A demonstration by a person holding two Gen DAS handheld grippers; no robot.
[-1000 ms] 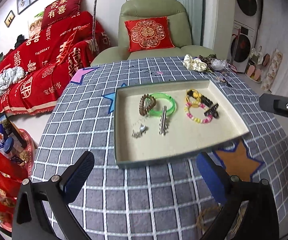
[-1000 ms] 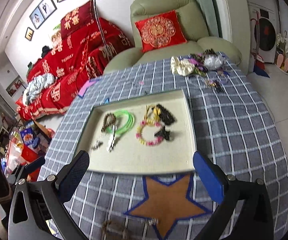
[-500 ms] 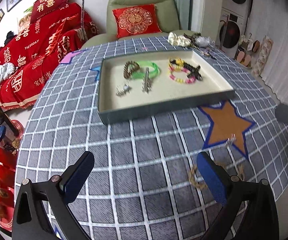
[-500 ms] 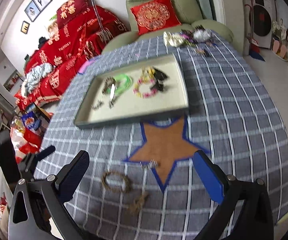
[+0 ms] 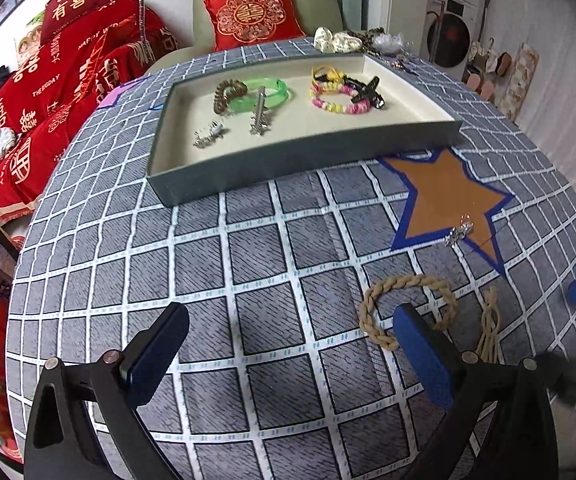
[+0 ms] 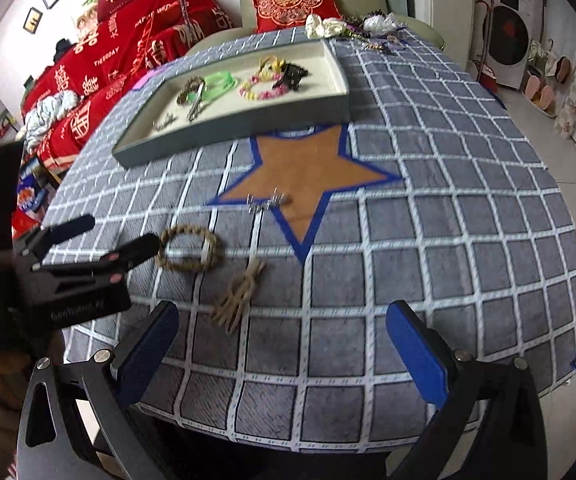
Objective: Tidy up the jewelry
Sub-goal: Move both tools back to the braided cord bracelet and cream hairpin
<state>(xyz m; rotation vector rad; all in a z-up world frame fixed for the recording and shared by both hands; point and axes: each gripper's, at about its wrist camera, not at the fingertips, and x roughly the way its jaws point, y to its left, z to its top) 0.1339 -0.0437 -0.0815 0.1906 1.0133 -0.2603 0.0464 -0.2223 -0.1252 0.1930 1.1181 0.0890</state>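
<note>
1. Worktop: covered by a grey cloth with a white grid; an orange star with a blue border is printed on it in front of the tray.
2. Tray: shallow, grey-walled, cream-lined, set toward the far side of the worktop. A green bangle, a brown beaded bracelet, a pink and yellow bracelet, a black clip, a silver bar clip and a small silver piece are contained in it.
3. Twisted rope bracelet: laid flat on the cloth outside the tray, near the front edge; its near side is overlapped in the left wrist view by one finger of the left hand-held gripper.
4. Knotted cord piece: laid just beside the rope bracelet, to its right.
5. Small silver clip: placed on the lower point of the star.
6. Left hand-held gripper: held wide apart, nothing gripped.
7. Right hand-held gripper: held wide apart above the front edge of the worktop, nothing gripped.
8. Loose pile of accessories: seen at the far edge of the worktop, behind the tray.
</note>
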